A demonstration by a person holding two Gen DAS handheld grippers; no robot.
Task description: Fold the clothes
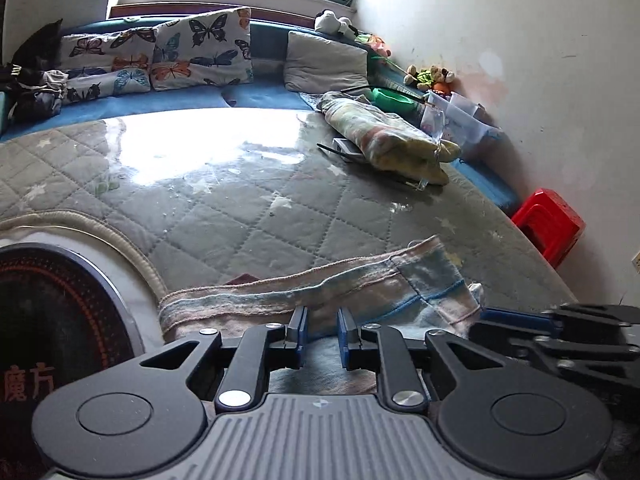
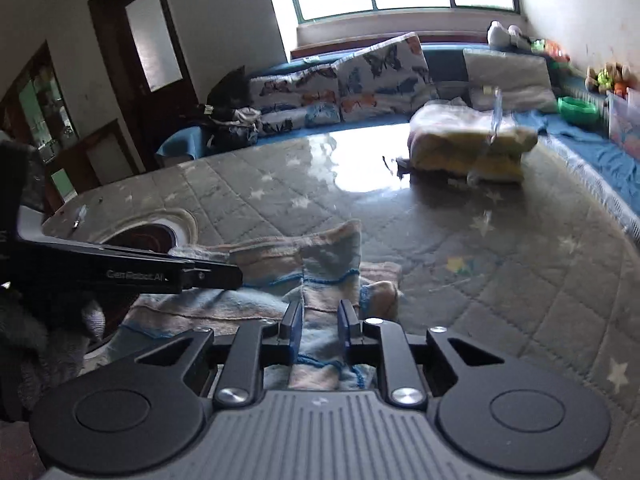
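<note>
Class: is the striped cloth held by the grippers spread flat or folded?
Folded: the striped cloth lies doubled over itself in bunched layers.

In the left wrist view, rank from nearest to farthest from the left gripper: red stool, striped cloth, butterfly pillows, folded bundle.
1. striped cloth, at the left gripper
2. folded bundle, mid-table, right
3. red stool, right edge; close to the bundle's rank
4. butterfly pillows, far back, left

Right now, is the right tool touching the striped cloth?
Touching. The right wrist view shows the right tool with the striped cloth pinched between its blue pads.
</note>
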